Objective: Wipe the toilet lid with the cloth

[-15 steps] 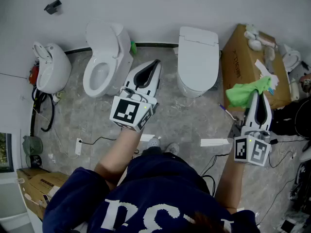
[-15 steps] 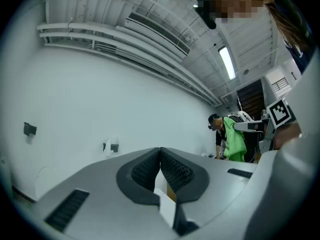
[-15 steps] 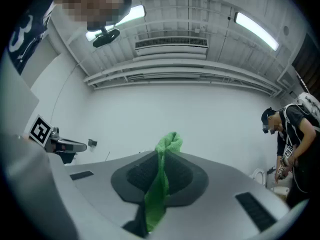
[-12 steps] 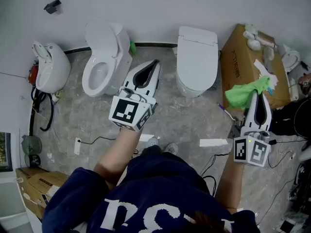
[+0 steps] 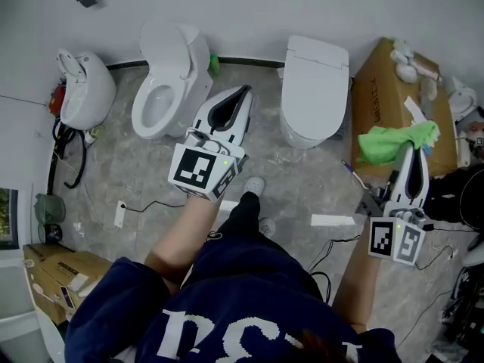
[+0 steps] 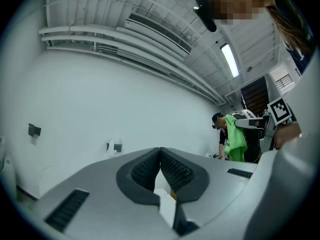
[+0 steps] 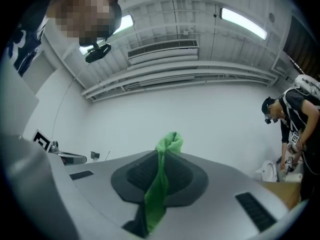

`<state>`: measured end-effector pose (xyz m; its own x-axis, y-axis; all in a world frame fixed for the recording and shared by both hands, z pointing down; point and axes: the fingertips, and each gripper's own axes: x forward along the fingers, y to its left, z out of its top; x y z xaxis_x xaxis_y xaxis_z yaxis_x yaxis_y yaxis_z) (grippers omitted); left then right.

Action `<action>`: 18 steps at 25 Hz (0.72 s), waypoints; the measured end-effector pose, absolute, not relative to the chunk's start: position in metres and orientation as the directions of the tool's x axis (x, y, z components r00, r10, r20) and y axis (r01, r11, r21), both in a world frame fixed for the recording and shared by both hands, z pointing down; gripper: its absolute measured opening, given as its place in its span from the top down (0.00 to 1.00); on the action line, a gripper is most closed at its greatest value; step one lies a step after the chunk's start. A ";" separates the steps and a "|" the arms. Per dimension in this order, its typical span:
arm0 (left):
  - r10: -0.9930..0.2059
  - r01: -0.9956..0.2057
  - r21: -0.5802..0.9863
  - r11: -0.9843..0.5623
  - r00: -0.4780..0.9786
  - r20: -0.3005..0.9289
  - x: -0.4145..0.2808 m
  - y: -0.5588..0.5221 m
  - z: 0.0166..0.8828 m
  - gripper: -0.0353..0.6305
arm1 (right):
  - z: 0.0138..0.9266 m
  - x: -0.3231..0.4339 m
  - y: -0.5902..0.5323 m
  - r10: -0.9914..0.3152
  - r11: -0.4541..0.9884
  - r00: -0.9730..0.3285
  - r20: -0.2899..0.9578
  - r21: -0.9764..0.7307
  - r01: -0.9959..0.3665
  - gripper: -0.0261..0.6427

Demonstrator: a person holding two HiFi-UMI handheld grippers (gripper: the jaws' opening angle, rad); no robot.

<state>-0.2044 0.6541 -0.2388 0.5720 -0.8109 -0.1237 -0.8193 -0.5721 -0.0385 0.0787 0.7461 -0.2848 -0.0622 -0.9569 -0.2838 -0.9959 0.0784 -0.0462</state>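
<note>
A white toilet with its lid down [image 5: 315,78] stands against the back wall, right of centre in the head view. My right gripper [image 5: 414,148] is held up at the right, shut on a green cloth [image 5: 395,143] that bunches out past its jaws; the right gripper view shows the cloth [image 7: 161,184] pinched between the pads. My left gripper [image 5: 242,94] hovers left of the closed toilet, shut and holding nothing. In the left gripper view its gripper [image 6: 160,150] has its pads pressed together and points at the wall.
A second white toilet with its lid raised [image 5: 168,82] stands to the left, and a wall-hung fixture [image 5: 85,95] further left. A cardboard box [image 5: 401,100] with items on top sits right of the closed toilet. Cables [image 5: 155,205] lie on the floor. Another person [image 7: 295,124] bends over at right.
The view has shifted down a little and the person's foot has stepped forward toward the toilets. The right gripper with the cloth has moved slightly right; both grippers stay shut.
</note>
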 end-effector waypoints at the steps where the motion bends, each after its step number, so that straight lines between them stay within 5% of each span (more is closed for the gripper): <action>1: -0.814 -0.822 -0.037 -0.568 0.568 -0.121 -0.205 0.648 -0.237 0.92 | -0.283 0.078 0.739 -0.957 0.084 -0.066 -0.282 -0.051 -0.995 0.88; 18: -0.804 -0.812 -0.032 -0.582 0.581 -0.123 -0.196 0.408 -0.234 0.92 | -0.291 0.074 0.502 -0.953 0.097 -0.072 -0.296 -0.069 -0.993 0.88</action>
